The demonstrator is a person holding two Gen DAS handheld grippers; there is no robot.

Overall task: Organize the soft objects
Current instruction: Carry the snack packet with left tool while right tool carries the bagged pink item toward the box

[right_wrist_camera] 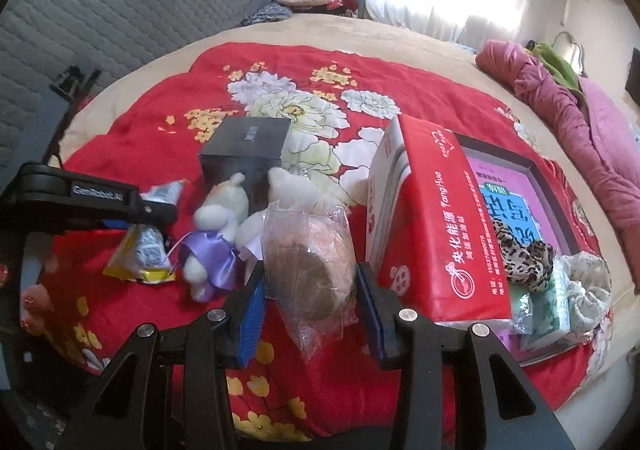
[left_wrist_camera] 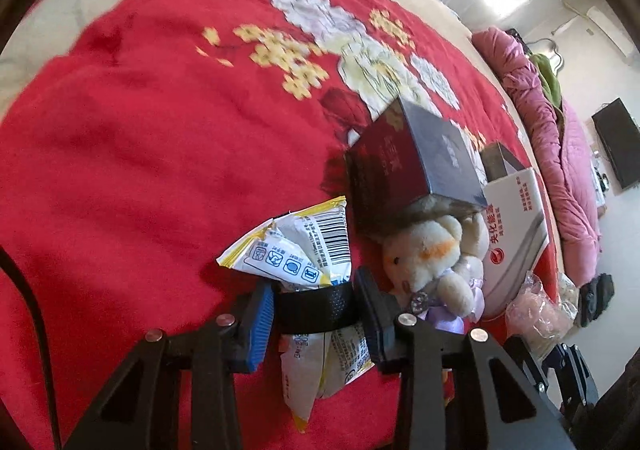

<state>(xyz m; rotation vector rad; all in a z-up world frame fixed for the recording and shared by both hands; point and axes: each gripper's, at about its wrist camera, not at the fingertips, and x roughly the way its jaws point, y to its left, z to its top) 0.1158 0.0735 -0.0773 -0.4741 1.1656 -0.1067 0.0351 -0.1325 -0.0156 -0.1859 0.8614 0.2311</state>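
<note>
While both tongs are clamped on soft things, the step in hand looks like pickup: left tongs (left_wrist_camera: 314,310) grip a crumpled wrapper (left_wrist_camera: 296,250) w/ a black band round it, just above the red quilt (left_wrist_camera: 140,149); right tongs (right_wrist_camera: 310,306) hold a clear bag (right_wrist_camera: 310,250) beside the plush (right_wrist_camera: 218,234) & red box (right_wrist_camera: 436,234). Next, prob. carry both to one spot w/o snagging plush or boxes.
</note>
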